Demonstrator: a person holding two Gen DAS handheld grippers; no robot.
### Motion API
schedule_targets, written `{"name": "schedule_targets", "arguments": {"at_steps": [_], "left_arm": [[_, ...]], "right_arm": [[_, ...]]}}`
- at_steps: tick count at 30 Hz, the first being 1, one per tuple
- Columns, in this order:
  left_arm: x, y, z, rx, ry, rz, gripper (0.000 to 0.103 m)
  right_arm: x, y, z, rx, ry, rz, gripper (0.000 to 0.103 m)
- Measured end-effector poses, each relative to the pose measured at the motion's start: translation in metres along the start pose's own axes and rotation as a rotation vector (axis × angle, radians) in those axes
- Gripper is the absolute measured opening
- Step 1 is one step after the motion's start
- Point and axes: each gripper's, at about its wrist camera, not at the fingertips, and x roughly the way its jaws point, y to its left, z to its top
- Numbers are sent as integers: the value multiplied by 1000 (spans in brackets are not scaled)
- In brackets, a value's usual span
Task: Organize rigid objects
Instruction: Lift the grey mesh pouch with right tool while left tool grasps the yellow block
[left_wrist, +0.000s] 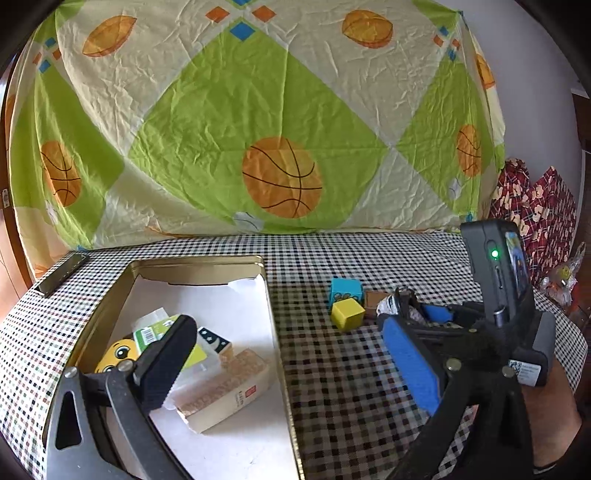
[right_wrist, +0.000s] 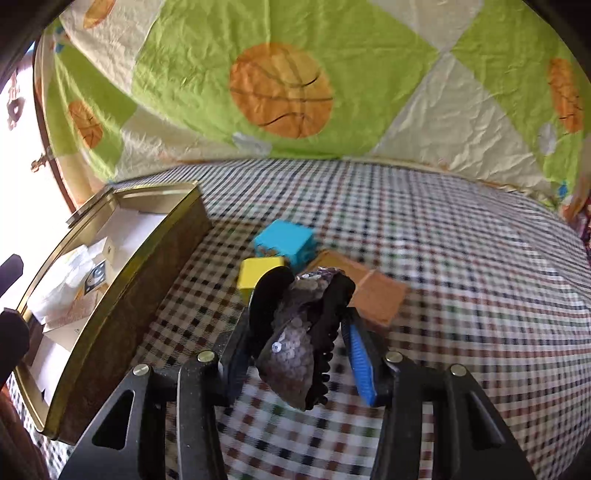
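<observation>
A gold tin box (left_wrist: 273, 332) lined with white paper holds several items: a yellow face toy (left_wrist: 116, 354), a green-labelled pack, a star block, a cork-topped box (left_wrist: 229, 387). My left gripper (left_wrist: 291, 354) is open and empty, its left finger over the tin. A yellow cube (left_wrist: 347, 314), a blue cube (left_wrist: 345, 290) and a brown flat piece (right_wrist: 369, 291) lie on the checked cloth. My right gripper (right_wrist: 306, 321) is shut on a sequined hair claw clip (right_wrist: 295, 350), just in front of the cubes; it also shows in the left wrist view (left_wrist: 406, 306).
The tin box shows at the left in the right wrist view (right_wrist: 122, 295). A basketball-print sheet (left_wrist: 258, 129) hangs behind the table. A dark flat bar (left_wrist: 62, 273) lies at the table's far left corner. Red patterned fabric (left_wrist: 532, 210) sits at the right.
</observation>
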Motion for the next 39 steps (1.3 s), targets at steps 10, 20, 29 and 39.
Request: {"name": "schedule_targets", "arguments": {"at_steps": [10, 20, 29, 39], "left_arm": [[47, -60, 9, 102, 93, -40, 102], [114, -77, 5, 102, 260, -13, 79], [149, -67, 2, 61, 381, -51, 65], [150, -50, 2, 44, 401, -86, 62]], "right_arm": [[-8, -71, 6, 103, -35, -117, 50], [-2, -82, 8, 125, -28, -98, 50], [-5, -82, 7, 123, -49, -89, 50], [-5, -76, 8, 94, -51, -101, 50]]}}
